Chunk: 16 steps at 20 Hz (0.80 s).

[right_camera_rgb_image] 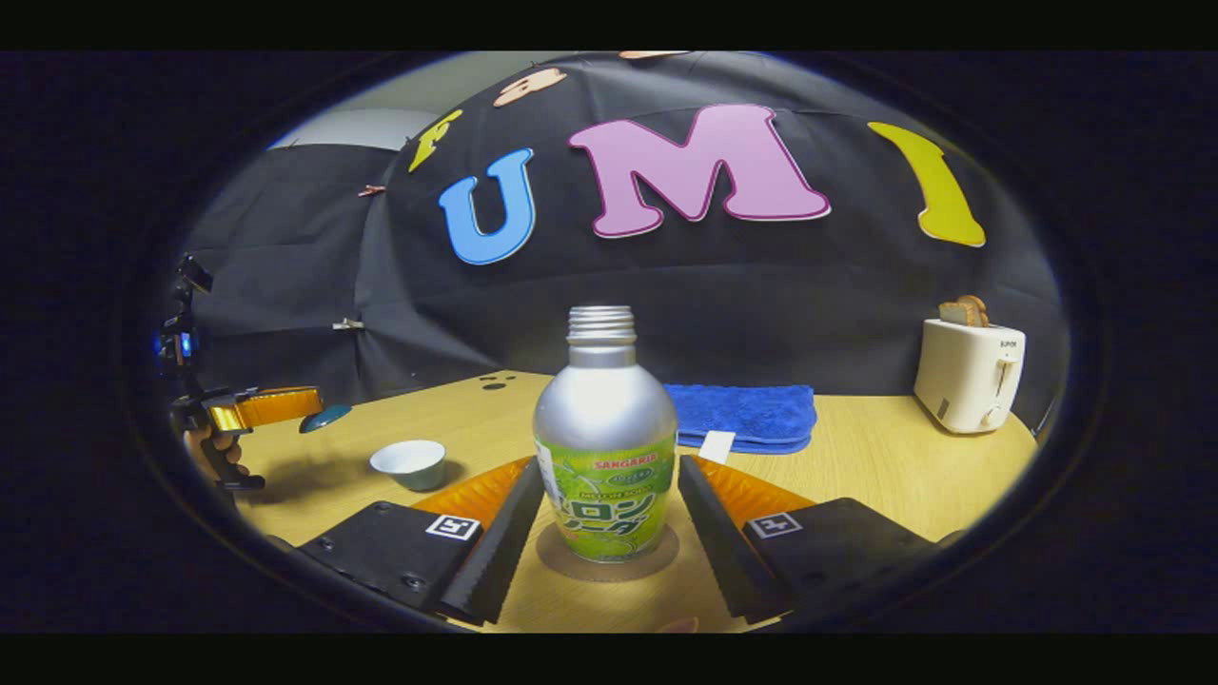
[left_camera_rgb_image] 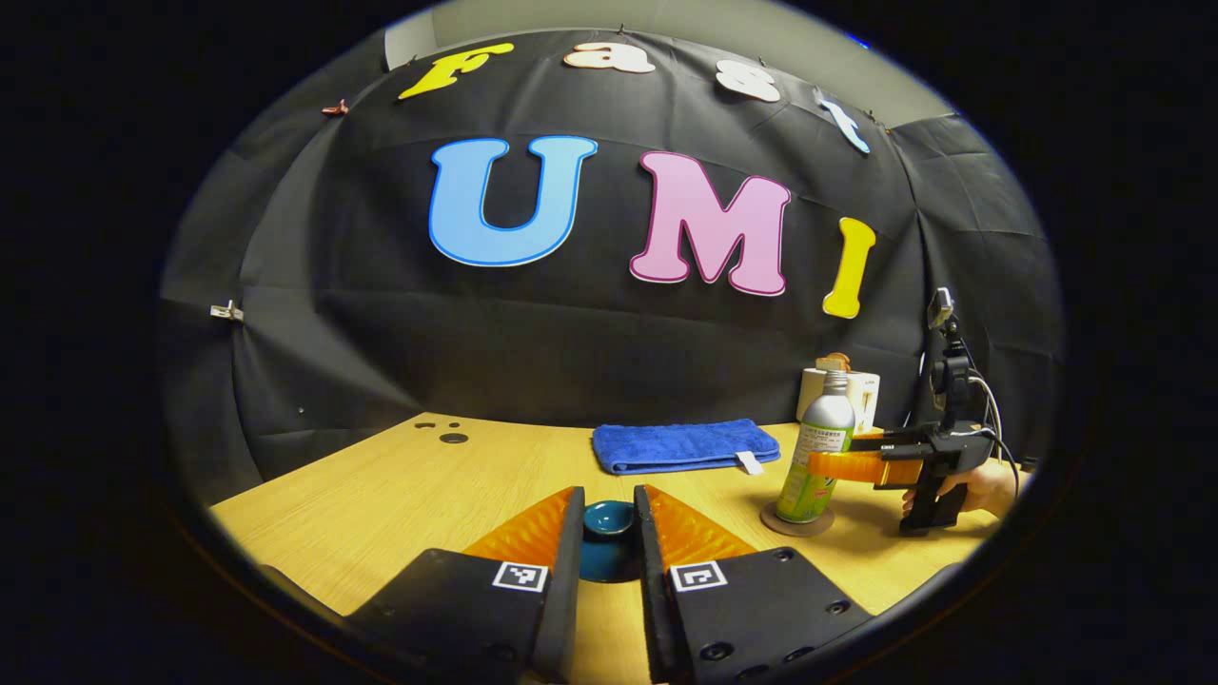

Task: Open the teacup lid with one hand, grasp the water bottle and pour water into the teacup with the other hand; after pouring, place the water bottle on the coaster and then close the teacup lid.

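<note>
Left tool (left_camera_rgb_image: 609,493) is pinching the teacup lid (left_camera_rgb_image: 609,521) by its rim, both fingers on it. In the right gripper view the lid hangs clear of the surface (right_camera_rgb_image: 856,457), off to the far left. Right tool (right_camera_rgb_image: 606,471) brackets the water bottle (right_camera_rgb_image: 604,409), one finger on each side of the label at its lower body. I can't tell whether the fingers press on it or sit just off it. The bottle is upright, long axis vertical, cap off with the thread bare, base square on the coaster (right_camera_rgb_image: 657,561), dead ahead along the right tool's own axis. The teacup (right_camera_rgb_image: 409,463) stands open on the surface to the left of the bottle from the right tool. It sits between the two tools, nearer the left one, with the lid above and beyond it rather than over it. I can't tell whether there's water in the cup.

Key relation: the cup lies sideways-left of the bottle, so a pour would mean carrying the bottle left and tipping its neck that way, and lidding means the left tool coming down and inward to the cup. This layout fits two stages: bottle about to be clamped and lifted for pouring, or bottle parked back on the coaster with the lid due to go on. The pictures don't settle which.
</note>
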Each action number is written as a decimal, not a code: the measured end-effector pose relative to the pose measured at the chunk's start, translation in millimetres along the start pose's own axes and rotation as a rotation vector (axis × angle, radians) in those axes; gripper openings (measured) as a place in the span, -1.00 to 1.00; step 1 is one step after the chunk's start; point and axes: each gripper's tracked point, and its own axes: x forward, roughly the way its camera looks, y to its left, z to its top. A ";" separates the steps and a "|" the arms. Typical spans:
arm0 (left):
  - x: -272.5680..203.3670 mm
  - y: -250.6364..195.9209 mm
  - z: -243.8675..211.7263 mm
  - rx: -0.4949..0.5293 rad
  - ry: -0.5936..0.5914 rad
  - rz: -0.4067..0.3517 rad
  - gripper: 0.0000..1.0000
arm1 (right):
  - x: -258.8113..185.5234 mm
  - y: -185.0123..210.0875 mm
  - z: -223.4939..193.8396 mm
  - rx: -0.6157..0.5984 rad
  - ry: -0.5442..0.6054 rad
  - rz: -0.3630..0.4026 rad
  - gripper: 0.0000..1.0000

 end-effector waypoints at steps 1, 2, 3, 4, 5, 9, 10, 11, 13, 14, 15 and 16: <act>4.8 -3.6 1.6 0.003 -0.001 -0.010 -0.34 | -0.7 -1.7 -0.1 0.004 0.001 -0.005 0.73; 10.7 -7.9 2.0 0.005 -0.002 -0.021 -0.34 | -1.8 -2.9 -0.3 0.005 0.004 -0.010 0.78; 15.6 -11.1 2.9 0.005 -0.004 -0.030 -0.34 | -4.1 -3.2 -0.3 0.009 0.008 -0.013 0.82; 20.8 -12.7 2.2 0.006 -0.003 -0.036 -0.34 | -5.5 -1.8 -1.4 0.015 0.013 -0.009 0.77; 26.1 -14.8 0.6 0.008 0.001 -0.039 -0.34 | -7.7 -0.3 -4.0 0.019 0.019 -0.004 0.89; 43.3 -19.9 -1.4 0.014 -0.001 -0.053 -0.35 | -18.3 1.3 -15.8 0.017 0.052 -0.007 0.94; 47.3 -20.0 -2.4 0.014 -0.001 -0.055 -0.34 | -22.8 -0.9 -17.6 0.015 0.056 -0.017 0.95; 52.3 -18.8 -5.3 0.017 0.002 -0.053 -0.33 | -27.3 -1.9 -18.0 0.009 0.058 -0.023 0.96; 61.4 -16.0 -10.3 0.031 0.012 -0.048 -0.34 | -39.2 -2.4 -16.2 -0.002 0.050 -0.031 0.96; 64.4 -15.9 -13.6 0.037 0.020 -0.046 -0.34 | -46.5 -0.9 -15.5 -0.002 0.045 -0.029 0.96; 67.5 -15.8 -17.3 0.040 0.032 -0.047 -0.34 | -53.4 -0.3 -15.7 0.000 0.042 -0.033 0.96; 69.6 -17.5 -22.3 0.039 0.047 -0.053 -0.33 | -61.0 -0.7 -16.7 0.000 0.039 -0.038 0.96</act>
